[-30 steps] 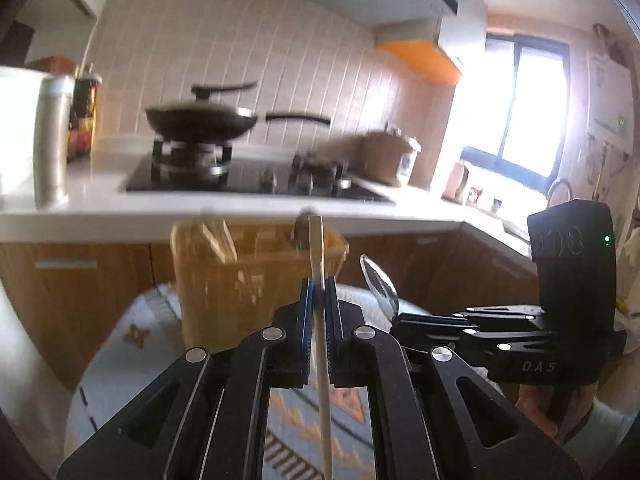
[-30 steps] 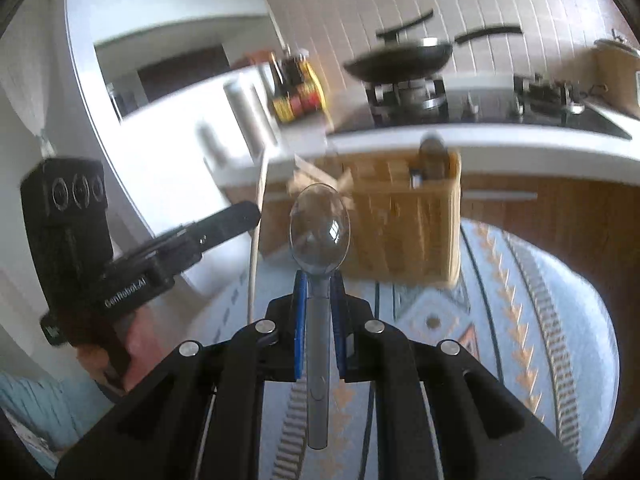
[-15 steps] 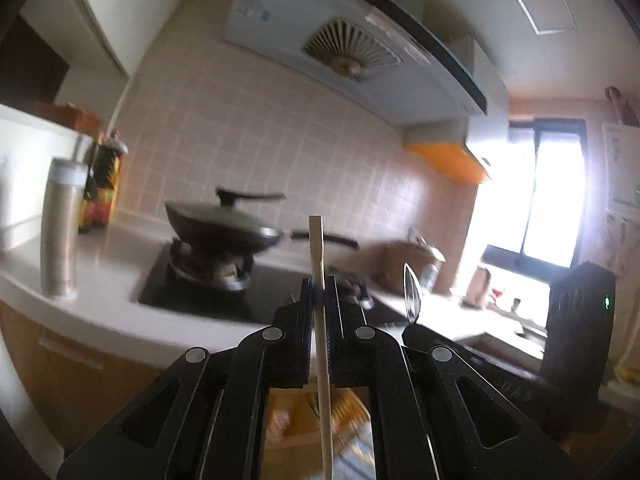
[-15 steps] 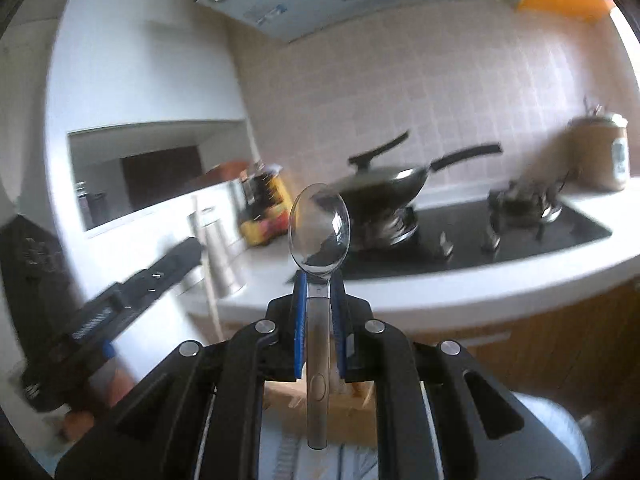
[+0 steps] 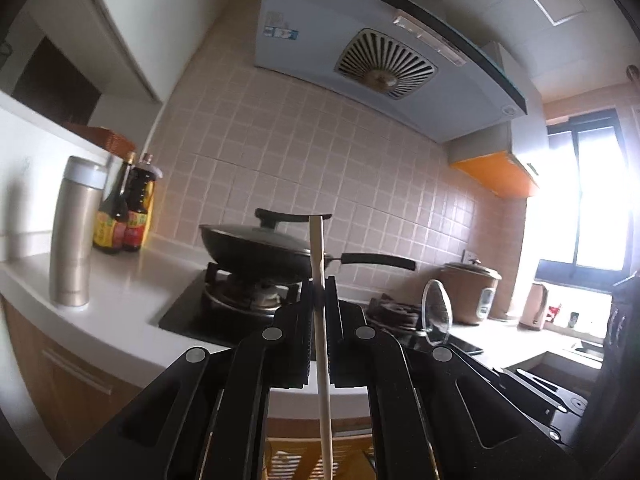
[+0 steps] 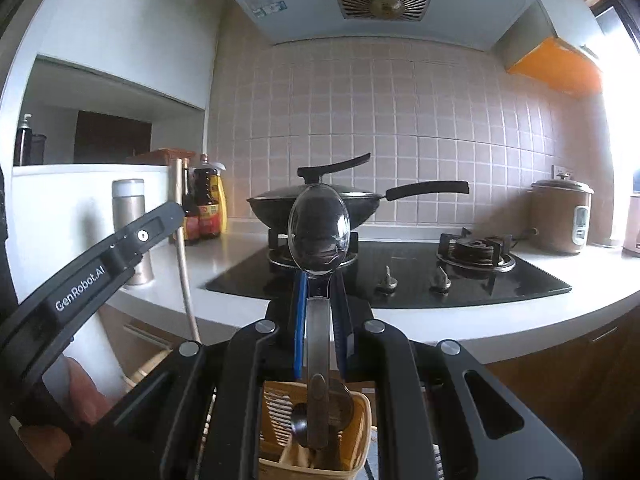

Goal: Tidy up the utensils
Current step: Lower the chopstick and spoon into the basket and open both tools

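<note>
Risk here is mostly about two long, thin things pinched upright over a small target. Largest in view, the bench [image 6: 460,320] with its hob and lidded wok [image 6: 312,204] lies far ahead of both tools, so a forward swing could knock a utensil tip against the bench edge. Below and near, the woven utensil basket [image 6: 360,432] shows only through the gaps between the fingers, already holding some pieces, so a blind drop could miss it or jam on them. The right hand-held gripper [image 6: 318,312] is clenched on the spoon [image 6: 319,232] by its smooth metal handle, which may swivel or slide. The left hand-held gripper [image 5: 319,312] is clenched on a single chopstick [image 5: 318,264], thinnest of all and likeliest to twist out.
</note>
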Tool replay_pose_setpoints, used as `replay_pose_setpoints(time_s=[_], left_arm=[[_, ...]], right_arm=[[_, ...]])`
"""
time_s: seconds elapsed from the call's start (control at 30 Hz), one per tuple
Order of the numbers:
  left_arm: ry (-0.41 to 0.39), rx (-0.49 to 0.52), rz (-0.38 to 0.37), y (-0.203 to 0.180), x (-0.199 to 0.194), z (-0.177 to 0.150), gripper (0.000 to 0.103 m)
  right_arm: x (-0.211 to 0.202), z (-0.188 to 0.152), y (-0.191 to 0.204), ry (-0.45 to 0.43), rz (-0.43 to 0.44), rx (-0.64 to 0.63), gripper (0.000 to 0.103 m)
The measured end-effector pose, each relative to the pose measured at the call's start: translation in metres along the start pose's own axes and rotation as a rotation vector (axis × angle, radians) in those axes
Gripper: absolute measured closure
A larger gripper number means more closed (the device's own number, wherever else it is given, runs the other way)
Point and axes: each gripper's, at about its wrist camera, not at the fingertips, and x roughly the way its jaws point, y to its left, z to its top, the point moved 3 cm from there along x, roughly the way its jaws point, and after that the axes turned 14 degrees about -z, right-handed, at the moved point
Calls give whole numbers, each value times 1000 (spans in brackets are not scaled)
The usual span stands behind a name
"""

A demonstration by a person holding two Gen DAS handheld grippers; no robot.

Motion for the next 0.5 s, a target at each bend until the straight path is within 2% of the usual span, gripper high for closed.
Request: replay_pose_setpoints(time_s=[0.07,0.3,0.33,0.37,0.4,0.43,0.47,0.5], left_arm=[[6,5,10,2,2,-6,99],[52,16,-25,1,-1,-16,98],[58,21,-27,0,-3,-16,93],[82,27,-35,-1,-6,-16,87],[92,27,-42,-2,-9,-16,84],[97,27,-45,-2,-14,-15,81],[100,30,-47,-2,-22,-12,75],[104,33,-49,-2,-27,-11,72]], right_arm=[[4,-8,-1,-12,-23,-27,93],[8,-25,-9,80,35,-7,92],[5,-26,-11,91,41,-8,87],[1,-27,-13,99,44,-9,77],[-3,-27,-14,103,46,-10,71],[-9,-27,-17,104,47,-8,59],[-15,-26,-19,103,49,-5,54],[-23,-26,-21,104,51,-1,54]])
